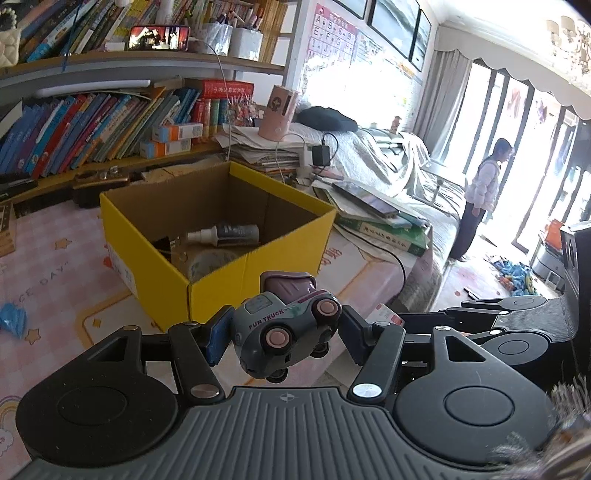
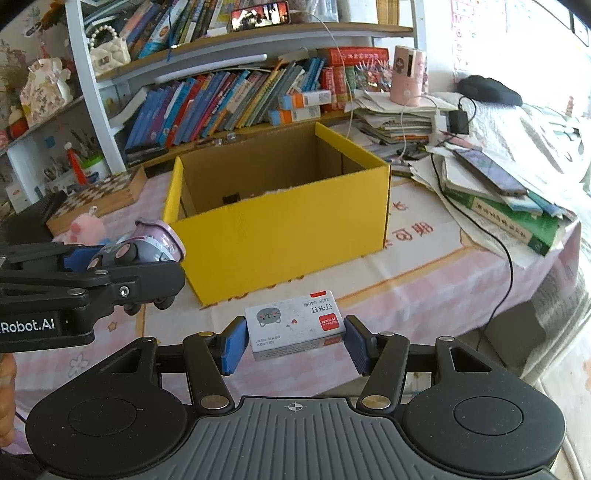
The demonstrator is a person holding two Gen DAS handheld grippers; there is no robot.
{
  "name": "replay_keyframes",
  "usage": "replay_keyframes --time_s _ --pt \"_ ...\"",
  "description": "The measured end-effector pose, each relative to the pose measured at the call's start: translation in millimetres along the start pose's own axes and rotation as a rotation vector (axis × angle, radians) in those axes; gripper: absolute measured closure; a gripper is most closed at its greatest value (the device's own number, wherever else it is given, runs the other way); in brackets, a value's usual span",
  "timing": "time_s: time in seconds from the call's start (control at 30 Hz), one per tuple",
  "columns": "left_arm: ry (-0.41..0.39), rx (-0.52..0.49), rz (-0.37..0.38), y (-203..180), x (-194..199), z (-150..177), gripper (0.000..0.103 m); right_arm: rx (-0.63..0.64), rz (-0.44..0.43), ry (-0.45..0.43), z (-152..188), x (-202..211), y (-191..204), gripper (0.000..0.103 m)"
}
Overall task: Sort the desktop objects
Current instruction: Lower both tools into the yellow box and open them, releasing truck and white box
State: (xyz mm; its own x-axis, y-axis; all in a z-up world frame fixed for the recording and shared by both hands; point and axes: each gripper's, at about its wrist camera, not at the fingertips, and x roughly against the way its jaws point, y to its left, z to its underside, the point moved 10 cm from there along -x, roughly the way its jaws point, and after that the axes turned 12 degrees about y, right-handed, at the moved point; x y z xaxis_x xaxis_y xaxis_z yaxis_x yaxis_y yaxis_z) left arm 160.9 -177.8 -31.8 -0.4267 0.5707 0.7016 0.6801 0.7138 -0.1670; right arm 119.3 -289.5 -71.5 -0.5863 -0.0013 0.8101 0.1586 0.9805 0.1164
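Toy truck (image 1: 286, 330) clamped between left jaws — staple box (image 2: 295, 328) between right

Two hand-held grippers are in view: the left hand-held gripper (image 1: 282, 330) and the right hand-held gripper (image 2: 295, 341). One toy truck (image 1: 286, 326) sits between the pads of the left one, and one small staple box (image 2: 293, 326) between the pads of the right. One yellow cardboard box (image 2: 291, 229) stands on the worktop (image 2: 424, 280), and one spray bottle (image 1: 225, 233) lies inside it. One pink plush toy (image 2: 86, 227) and one chessboard case (image 2: 99, 194) lie beside the box. One pink cylinder (image 2: 409, 74) stands on one pile of papers (image 2: 399, 118). Two orange-and-blue cartons (image 2: 301, 105) are stacked at the books. One phone (image 2: 260, 14) leans on the upper shelf, and one person (image 1: 480, 192) stands by the windows.
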Motion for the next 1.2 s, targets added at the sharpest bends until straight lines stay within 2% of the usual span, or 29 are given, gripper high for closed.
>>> replay_keyframes --time_s 0.27,0.6,0.77,0.93,1.03,1.2 --pt "-0.045 0.045 -0.043 -4 -9 -24 0.045 0.066 -0.044 -0.041 -30 -3 -17 0.046" --pt "-0.102 0.065 -0.126 3 -16 -64 0.045 0.190 -0.101 -0.140 -98 -4 -23 0.046" --pt "-0.108 0.069 -0.145 14 -28 -89 0.045 0.287 -0.108 -0.155 -128 -21 -19 0.046" --pt "-0.082 0.057 -0.179 33 -53 -114 0.045 0.410 -0.104 -0.119 -148 -54 -8 0.046" --pt "-0.034 0.037 -0.212 46 -76 -124 0.045 0.466 -0.093 -0.073 -155 -82 -5 0.046" --pt "0.088 0.070 -0.213 70 -121 -131 0.045 0.504 -0.103 0.047 -166 -129 1 0.046"
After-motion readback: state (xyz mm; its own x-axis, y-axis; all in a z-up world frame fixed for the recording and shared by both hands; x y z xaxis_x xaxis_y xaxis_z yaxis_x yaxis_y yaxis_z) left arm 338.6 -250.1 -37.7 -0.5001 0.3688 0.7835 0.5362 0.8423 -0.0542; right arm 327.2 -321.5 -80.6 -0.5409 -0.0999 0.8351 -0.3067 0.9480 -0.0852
